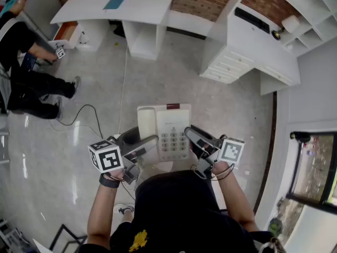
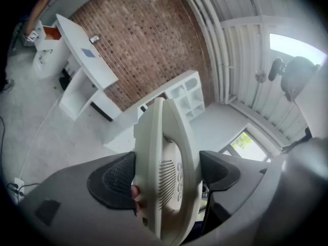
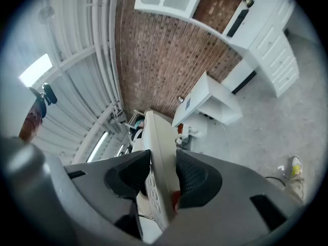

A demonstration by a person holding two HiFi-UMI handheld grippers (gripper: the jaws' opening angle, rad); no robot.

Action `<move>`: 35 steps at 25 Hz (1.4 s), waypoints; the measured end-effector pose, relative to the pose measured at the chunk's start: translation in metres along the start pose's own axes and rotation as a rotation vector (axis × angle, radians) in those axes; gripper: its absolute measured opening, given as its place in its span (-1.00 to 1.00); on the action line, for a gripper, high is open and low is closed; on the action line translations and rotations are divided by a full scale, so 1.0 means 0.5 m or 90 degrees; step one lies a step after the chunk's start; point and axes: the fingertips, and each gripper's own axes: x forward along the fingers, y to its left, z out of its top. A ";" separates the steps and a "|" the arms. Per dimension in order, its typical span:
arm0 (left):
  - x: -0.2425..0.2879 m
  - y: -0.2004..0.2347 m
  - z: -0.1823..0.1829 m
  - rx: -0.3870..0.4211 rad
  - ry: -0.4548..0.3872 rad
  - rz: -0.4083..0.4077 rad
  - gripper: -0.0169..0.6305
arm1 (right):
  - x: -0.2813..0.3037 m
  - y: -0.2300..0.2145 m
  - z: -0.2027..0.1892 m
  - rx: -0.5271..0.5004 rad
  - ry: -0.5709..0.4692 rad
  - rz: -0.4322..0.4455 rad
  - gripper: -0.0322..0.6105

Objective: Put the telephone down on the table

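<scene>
The cream plastic push-button telephone (image 1: 164, 132) hangs in the air above the pale glossy floor (image 1: 231, 109). It is clamped at its near end by the left tongs (image 1: 142, 145) and the right tongs (image 1: 197, 140), one on each long side. Its long axis points away from the person toward the white bench (image 1: 142, 7), well ahead across open floor, where a pale cable (image 1: 124, 73) trails.
</scene>
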 end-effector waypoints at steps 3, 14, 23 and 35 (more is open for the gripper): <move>0.039 -0.023 0.029 -0.002 0.029 -0.026 0.29 | -0.036 -0.004 0.036 -0.023 -0.026 -0.064 -0.43; 0.366 -0.208 -0.162 0.039 0.206 -0.133 0.29 | -0.453 -0.085 0.089 0.006 -0.233 -0.142 -0.45; 0.453 -0.269 -0.206 0.070 0.233 -0.139 0.29 | -0.557 -0.104 0.115 0.017 -0.273 -0.129 -0.45; 0.511 -0.322 -0.257 0.063 0.258 -0.140 0.29 | -0.650 -0.117 0.127 0.026 -0.278 -0.130 -0.45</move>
